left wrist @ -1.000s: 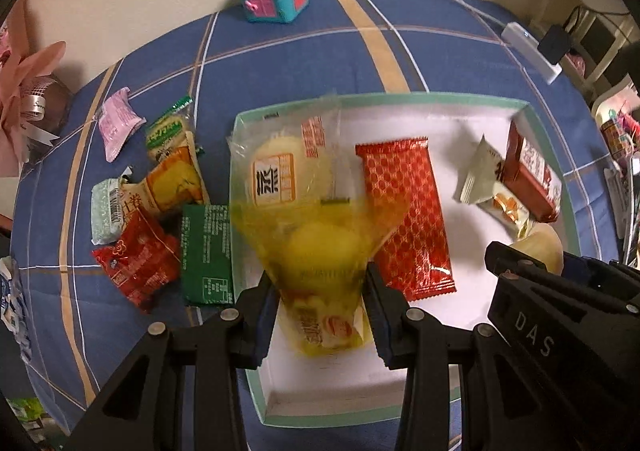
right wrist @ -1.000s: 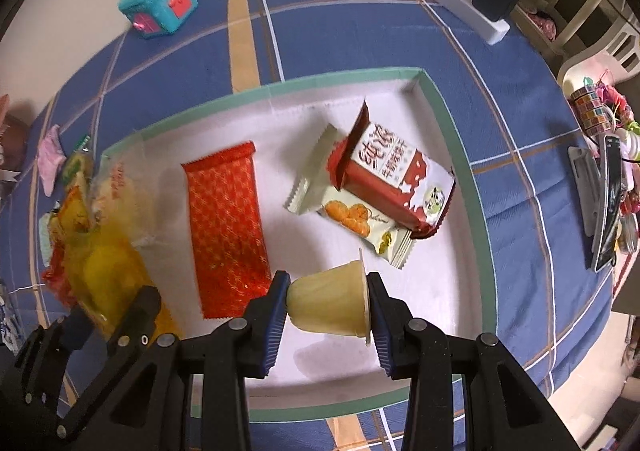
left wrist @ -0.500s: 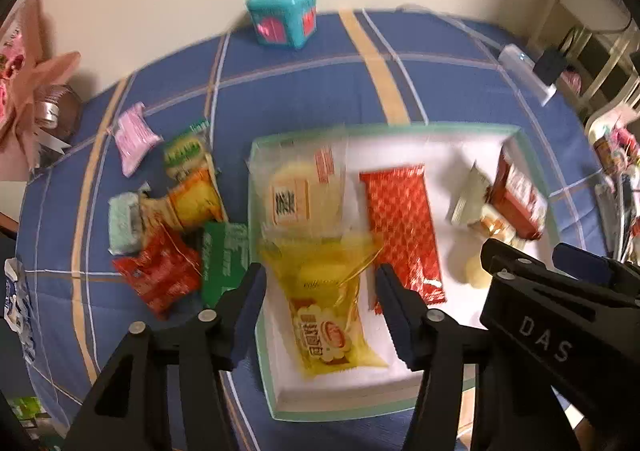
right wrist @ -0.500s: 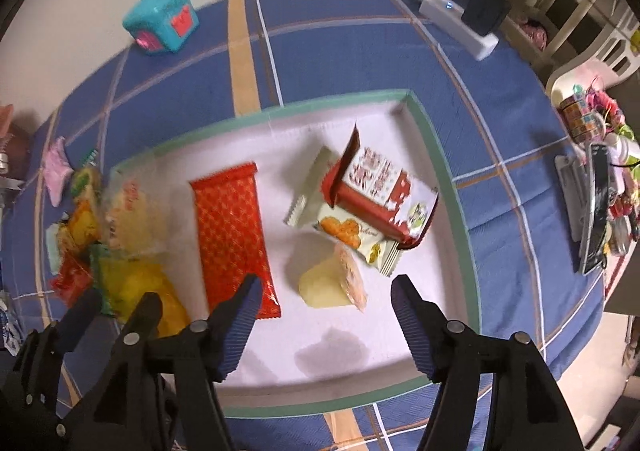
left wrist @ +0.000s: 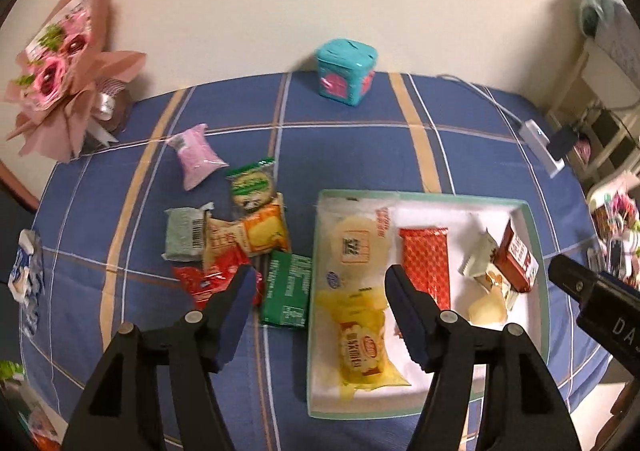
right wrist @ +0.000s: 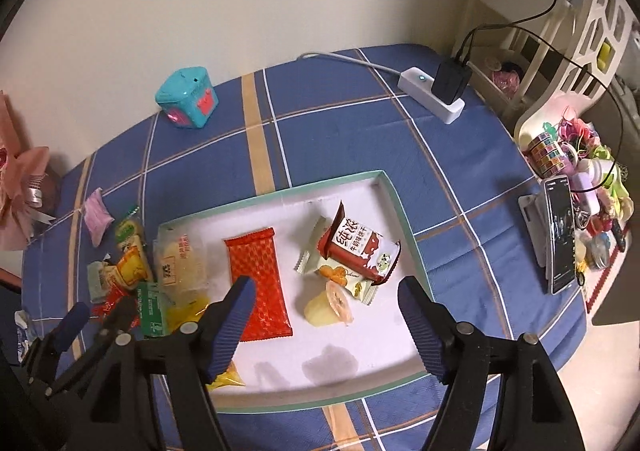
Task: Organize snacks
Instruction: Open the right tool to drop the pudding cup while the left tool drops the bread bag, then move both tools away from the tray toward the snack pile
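snacks split in two groups. in the tray [left wrist: 534, 251]: clear bun pack [left wrist: 354, 247] at its left, yellow pack [left wrist: 360, 347] just below it and overlapping, red wafer pack [left wrist: 426, 267] mid, brown biscuit pack [right wrist: 358, 247] lying on a cream pack [right wrist: 344, 275] at right, jelly cup [right wrist: 326, 305] on its side just below those.

loose on the worktop [left wrist: 352, 139], left of the tray: green pack [left wrist: 286, 289] touching the tray wall, red pack [left wrist: 212, 281], orange pack [left wrist: 260, 231], grey-green pack [left wrist: 184, 235], green-white pack [left wrist: 252, 183], pink pack [left wrist: 196, 157] furthest back, a bit apart from the pile.

your left tongs [left wrist: 320, 287] are wide, holding nothing, hanging above the tray's left edge with the yellow pack between the tips. your right tongs [right wrist: 326, 301] also wide, nothing held, above the tray's near side with the jelly cup between the tips.

teal box [right wrist: 188, 97] sits at the back of the worktop, power strip [right wrist: 434, 95] at the back right.
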`<state>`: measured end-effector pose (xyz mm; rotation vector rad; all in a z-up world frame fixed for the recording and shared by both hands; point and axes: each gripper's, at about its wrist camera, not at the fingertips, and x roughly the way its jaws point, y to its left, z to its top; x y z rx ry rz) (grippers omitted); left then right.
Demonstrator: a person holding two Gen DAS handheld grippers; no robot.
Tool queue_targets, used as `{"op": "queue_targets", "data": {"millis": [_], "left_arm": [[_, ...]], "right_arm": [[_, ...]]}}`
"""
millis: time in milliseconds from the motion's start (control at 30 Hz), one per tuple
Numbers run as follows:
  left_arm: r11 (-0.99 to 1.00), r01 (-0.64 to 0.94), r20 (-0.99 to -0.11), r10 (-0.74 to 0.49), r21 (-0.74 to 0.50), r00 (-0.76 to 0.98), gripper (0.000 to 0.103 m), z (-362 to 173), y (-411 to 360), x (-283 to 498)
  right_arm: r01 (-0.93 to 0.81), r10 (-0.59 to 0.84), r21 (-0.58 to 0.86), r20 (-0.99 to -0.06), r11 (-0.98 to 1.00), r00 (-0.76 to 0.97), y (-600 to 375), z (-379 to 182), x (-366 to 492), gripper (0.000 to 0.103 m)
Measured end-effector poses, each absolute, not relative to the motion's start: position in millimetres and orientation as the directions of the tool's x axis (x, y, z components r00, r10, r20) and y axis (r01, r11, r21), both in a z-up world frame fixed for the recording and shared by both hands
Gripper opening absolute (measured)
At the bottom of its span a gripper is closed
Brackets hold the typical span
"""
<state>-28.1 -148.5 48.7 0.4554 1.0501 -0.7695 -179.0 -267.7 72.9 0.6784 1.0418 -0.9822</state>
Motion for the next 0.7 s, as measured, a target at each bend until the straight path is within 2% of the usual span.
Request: {"op": "queue_targets", "data": {"millis": [333,467,700], "left_arm": [[0.709,0.705,-0.891,-0.334,-0.022,0.307,0.076,49.4,-136.9,-16.4],[0.720,0.693,-0.891,-0.335,-0.032,0.307,0.082,47.8,-133.6,-11.8],[0.742,0.669,-0.877,-0.345,-0.038,0.333,0.097,47.0,-127.3,-5.7]], "right_arm": [[0.892,-0.316,-0.015,-0.938,0.452,0.144,-262.4,62.6,-171.2,0.083],[0.887,-0.321,-0.028,-0.937,0.462,0.138,-261.2,60.8,-168.3,0.102],[0.888,-0.336,-0.034,-0.932,0.458,0.137,-261.4,62.7,-168.7,0.103]]}}
